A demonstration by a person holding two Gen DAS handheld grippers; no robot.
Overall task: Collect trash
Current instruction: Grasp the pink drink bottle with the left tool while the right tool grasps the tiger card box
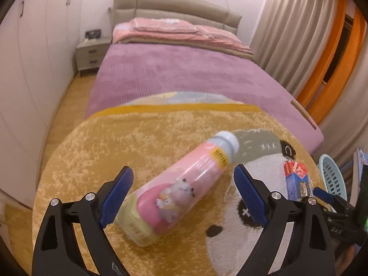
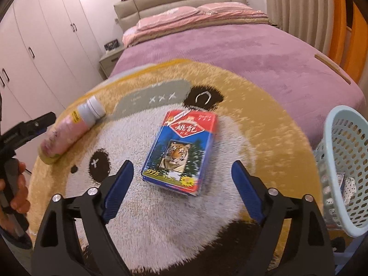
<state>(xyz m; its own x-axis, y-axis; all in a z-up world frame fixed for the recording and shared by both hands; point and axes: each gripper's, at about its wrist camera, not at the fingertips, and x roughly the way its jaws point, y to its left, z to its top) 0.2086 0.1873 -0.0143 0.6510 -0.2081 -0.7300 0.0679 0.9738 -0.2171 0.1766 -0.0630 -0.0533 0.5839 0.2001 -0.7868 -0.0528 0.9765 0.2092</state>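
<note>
A pink and yellow plastic bottle (image 1: 181,186) with a white cap lies on its side on the round panda rug (image 1: 96,151). My left gripper (image 1: 184,193) is open, its blue pads on either side of the bottle, not touching it. The bottle also shows in the right wrist view (image 2: 69,128). A blue and red card box with a tiger picture (image 2: 179,151) lies flat on the rug (image 2: 174,218). My right gripper (image 2: 182,185) is open, just short of the box. The box also shows in the left wrist view (image 1: 297,181).
A light blue perforated basket (image 2: 345,161) stands at the rug's right edge with some small items inside; it also shows in the left wrist view (image 1: 331,177). A bed with a purple cover (image 1: 179,73) lies behind. A nightstand (image 1: 92,55) and white wardrobes (image 2: 46,46) are at the left.
</note>
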